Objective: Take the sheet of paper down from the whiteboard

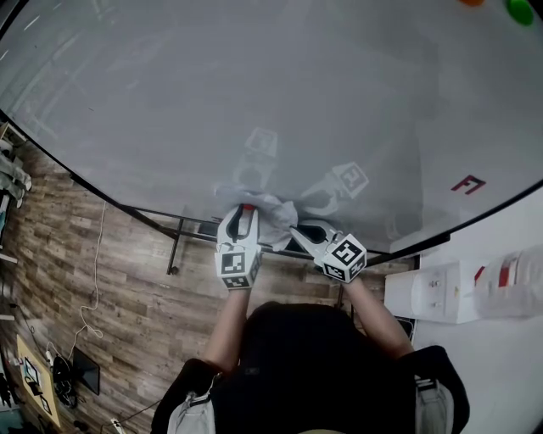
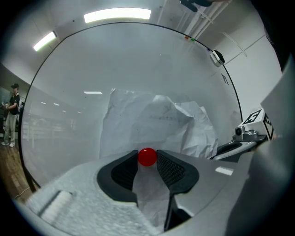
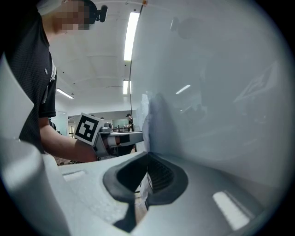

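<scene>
A red F-like mark [image 1: 467,184] stands near the lower right edge of the glossy grey whiteboard [image 1: 254,85]. Faint print on the crumpled white paper [image 2: 156,124] is illegible.

Whiteboard [image 1: 280,93] close ahead of both jaws

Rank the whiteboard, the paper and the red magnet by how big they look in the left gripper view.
1. whiteboard, fills most of the view
2. paper, crumpled, across the middle
3. red magnet, a small ball on the paper
No ties.

One green magnet [image 1: 519,10] sitting at one o'clock; cable [image 1: 100,233] trailing over wooden floor [image 1: 136,280] at eight o'clock; ceiling light [image 2: 117,14] glowing overhead.
</scene>
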Available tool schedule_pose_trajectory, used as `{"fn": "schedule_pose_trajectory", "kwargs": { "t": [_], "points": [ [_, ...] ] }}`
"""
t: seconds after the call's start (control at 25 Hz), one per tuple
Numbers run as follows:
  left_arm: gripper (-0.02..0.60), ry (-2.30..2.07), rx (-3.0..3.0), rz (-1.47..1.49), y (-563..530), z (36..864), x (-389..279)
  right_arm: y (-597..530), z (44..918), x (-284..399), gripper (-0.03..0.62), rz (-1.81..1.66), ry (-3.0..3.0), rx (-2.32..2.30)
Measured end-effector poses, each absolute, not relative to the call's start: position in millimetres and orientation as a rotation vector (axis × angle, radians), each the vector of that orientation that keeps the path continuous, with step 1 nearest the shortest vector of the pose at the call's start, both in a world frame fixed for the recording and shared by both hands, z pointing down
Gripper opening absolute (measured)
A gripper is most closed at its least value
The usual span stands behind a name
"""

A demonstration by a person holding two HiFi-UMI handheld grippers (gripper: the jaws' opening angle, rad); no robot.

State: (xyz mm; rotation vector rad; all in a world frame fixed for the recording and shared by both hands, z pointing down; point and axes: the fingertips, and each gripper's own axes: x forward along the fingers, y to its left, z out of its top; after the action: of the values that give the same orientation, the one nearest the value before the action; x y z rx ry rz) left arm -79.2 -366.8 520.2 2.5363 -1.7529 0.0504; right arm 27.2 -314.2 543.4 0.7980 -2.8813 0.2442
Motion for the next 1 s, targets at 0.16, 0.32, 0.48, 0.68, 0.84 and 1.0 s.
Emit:
{"fn": "schedule_pose_trajectory", "kwargs": {
  "t": [0.16,0.32,0.48,0.68,0.84,1.0],
  "points": [
    [0.133,-1.764,2.535,0.053,-367,519,-79,-315,542,27,0.005,0.245,-2.881,0.799],
    [0.132,-1.758,2.533,0.059,-367,520,-79,-316,544,28,0.005,0.242,-2.876,0.801],
    [0.132,-1.75,2.536,0.062,-367,520,-79,-316,543,28,0.005,0.242,-2.874,0.81],
    [0.132,-1.743,2.545,0.076,-366,521,-77,-315,544,28,0.005,0.243,-2.869,0.821],
    [0.132,-1.738,2.558,0.09,-362,523,-79,-313,545,27,0.005,0.255,-2.866,0.835],
    [0.132,-1.732,2.548,0.095,-355,526,-86,-310,545,25,0.005,0.261,-2.86,0.849]
  ]
}}
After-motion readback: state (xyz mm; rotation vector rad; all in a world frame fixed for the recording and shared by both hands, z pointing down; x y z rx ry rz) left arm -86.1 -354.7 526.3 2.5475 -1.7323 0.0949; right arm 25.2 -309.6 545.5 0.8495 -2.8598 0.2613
